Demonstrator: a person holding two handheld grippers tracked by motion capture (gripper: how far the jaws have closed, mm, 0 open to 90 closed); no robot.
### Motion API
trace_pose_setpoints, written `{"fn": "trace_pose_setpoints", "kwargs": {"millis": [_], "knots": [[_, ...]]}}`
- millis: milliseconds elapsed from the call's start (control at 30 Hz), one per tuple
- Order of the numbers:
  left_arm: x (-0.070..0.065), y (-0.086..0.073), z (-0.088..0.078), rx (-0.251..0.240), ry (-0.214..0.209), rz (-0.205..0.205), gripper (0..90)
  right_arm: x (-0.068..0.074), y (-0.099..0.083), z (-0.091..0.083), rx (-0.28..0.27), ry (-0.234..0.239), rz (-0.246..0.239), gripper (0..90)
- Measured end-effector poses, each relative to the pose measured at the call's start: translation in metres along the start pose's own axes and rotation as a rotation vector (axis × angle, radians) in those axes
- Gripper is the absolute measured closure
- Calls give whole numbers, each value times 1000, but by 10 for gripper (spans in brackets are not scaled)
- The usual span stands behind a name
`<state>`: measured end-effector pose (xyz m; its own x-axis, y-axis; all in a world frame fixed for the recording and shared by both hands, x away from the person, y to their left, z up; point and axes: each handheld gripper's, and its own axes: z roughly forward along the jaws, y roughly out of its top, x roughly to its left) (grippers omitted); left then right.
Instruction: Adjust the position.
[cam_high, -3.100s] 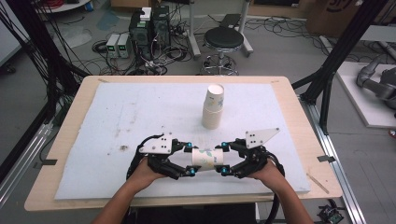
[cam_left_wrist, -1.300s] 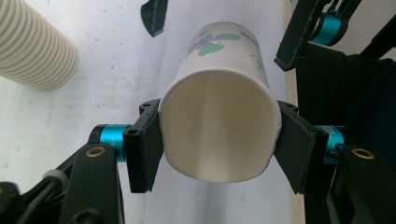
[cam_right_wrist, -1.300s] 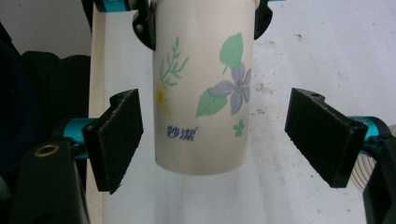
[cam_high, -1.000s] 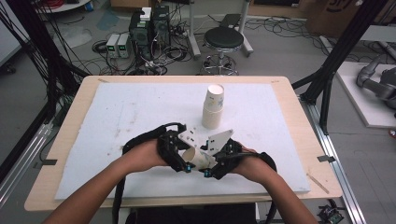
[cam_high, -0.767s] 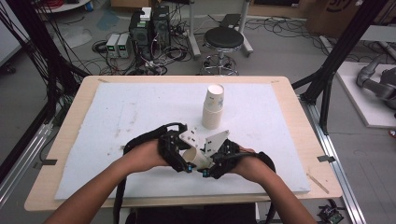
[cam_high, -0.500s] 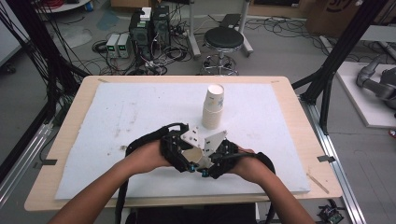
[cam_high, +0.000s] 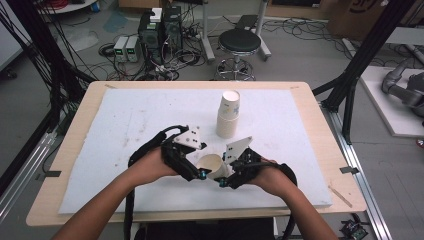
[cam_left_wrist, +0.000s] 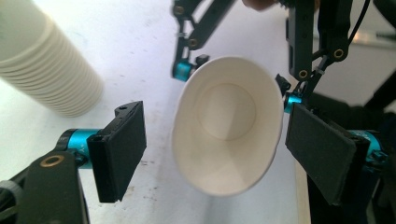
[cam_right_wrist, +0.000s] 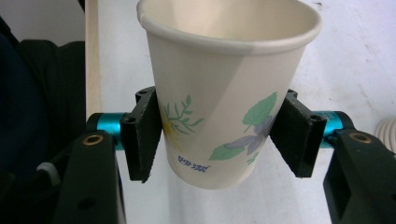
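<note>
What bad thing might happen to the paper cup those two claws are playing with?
1. The right claw pinches the cup low on its thin wall, so a harder squeeze might crumple it.
2. The left claw is open around the rim without gripping. If the right one lets go first, the cup would likely drop onto the table.
3. The cup stack stands close behind; a swing might topple it.

The paper cup (cam_right_wrist: 224, 93) carries small blue print near its base, too blurred to read.
</note>
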<state>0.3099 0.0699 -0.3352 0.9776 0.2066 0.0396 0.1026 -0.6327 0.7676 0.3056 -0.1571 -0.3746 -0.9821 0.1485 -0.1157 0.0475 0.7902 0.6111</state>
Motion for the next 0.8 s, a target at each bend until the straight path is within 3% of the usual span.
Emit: {"fn": "trace_pose_setpoints", "kwargs": {"millis": [167, 367, 600, 800], "knots": [[6, -14, -14, -96, 27, -66, 201, -3, -11, -7, -44, -11, 34, 383], [10, -38, -24, -233, 102, -156, 190, -5, -23, -18, -105, -42, 78, 376], [10, -65, -27, -337, 183, -222, 189, -6, -41, -28, -199, -105, 153, 370], [10, -90, -23, -401, 222, -268, 188, -8, -58, -36, -279, -177, 212, 371]]}}
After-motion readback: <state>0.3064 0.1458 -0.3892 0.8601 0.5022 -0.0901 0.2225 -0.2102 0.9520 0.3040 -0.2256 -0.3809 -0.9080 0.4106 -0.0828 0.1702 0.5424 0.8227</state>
